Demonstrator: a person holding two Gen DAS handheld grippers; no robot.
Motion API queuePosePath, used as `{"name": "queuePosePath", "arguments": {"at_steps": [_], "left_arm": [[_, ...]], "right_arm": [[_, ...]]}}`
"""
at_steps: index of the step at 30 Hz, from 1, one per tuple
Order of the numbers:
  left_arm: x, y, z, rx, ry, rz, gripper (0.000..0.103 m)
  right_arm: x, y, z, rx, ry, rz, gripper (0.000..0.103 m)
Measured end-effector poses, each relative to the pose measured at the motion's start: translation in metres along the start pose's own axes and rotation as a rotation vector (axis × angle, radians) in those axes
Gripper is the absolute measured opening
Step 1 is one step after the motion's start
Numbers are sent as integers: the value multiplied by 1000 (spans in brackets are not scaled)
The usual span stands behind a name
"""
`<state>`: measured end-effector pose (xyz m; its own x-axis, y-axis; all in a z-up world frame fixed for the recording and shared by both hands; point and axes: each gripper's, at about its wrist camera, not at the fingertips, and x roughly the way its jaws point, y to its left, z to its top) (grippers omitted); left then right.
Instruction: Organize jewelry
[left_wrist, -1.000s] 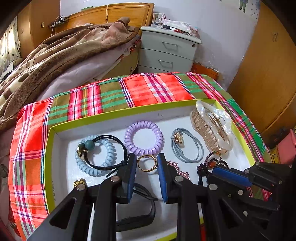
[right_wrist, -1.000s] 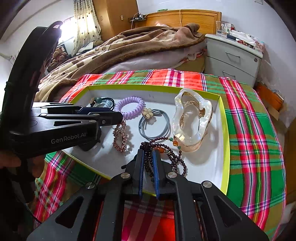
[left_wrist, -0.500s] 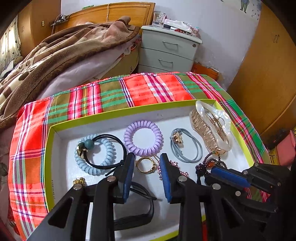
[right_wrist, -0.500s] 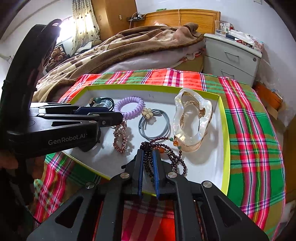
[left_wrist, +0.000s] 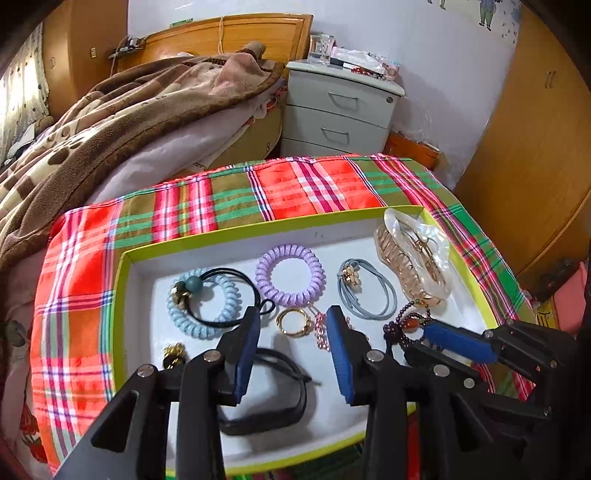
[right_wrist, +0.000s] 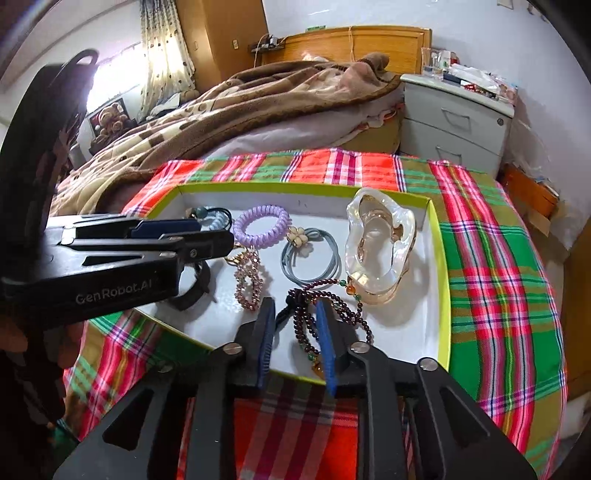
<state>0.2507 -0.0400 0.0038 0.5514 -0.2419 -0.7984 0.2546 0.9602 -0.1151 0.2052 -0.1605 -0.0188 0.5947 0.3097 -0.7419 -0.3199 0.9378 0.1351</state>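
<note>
A white tray with a lime rim (left_wrist: 236, 236) (right_wrist: 441, 258) lies on a plaid cloth and holds the jewelry. My left gripper (left_wrist: 291, 319) is open above a gold ring (left_wrist: 293, 321) and a pink crystal piece (left_wrist: 321, 332). My right gripper (right_wrist: 295, 308) is open around a dark bead bracelet (right_wrist: 325, 295) at the tray's near edge. The tray also holds a purple coil tie (left_wrist: 290, 275), a blue coil tie with a black band (left_wrist: 203, 302), a grey tie with a flower (left_wrist: 365, 291), a clear hair claw (left_wrist: 413, 262) and a black strap (left_wrist: 273, 398).
The plaid cloth (left_wrist: 221, 199) covers the surface under the tray. A bed with a brown blanket (left_wrist: 110, 122) lies behind on the left. A grey bedside cabinet (left_wrist: 340, 110) stands behind. A wooden wardrobe (left_wrist: 535, 147) is at the right.
Both grippers have opened. The left jaws spread wider over the gold ring. The right jaws, shut before, now stand apart around the bead bracelet.
</note>
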Motion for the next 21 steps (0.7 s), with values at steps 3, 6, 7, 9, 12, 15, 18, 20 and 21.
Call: {"name": "queuePosePath", "arguments": {"at_steps": [3, 6, 7, 9, 12, 15, 18, 20, 21], "left_arm": [[-13, 1, -6, -16, -17, 3, 43], [-26, 1, -13, -30, -42, 38, 46], [-31, 1, -16, -32, -56, 59, 46], [-40, 1, -22, -42, -74, 87, 46], [-53, 0, -32, -48, -97, 103, 46], [-64, -2, -43, -51, -120, 139, 46], [-73, -5, -52, -55, -133, 155, 46], [-80, -5, -58, -63, -150, 167, 46], [-83, -5, -61, -70, -160, 177, 46]], "right_arm": [[-10, 4, -2, 7, -23, -20, 27], [-20, 8, -4, 26, -49, -44, 30], [-23, 8, -5, 36, -54, -48, 33], [-30, 10, -8, 54, -70, -48, 34], [-40, 17, -11, 59, -92, -63, 35], [-49, 25, -15, 63, -118, -88, 36], [-57, 32, -18, 56, -135, -116, 37], [-61, 37, -21, 44, -142, -138, 37], [-63, 40, -22, 40, -146, -148, 37]]}}
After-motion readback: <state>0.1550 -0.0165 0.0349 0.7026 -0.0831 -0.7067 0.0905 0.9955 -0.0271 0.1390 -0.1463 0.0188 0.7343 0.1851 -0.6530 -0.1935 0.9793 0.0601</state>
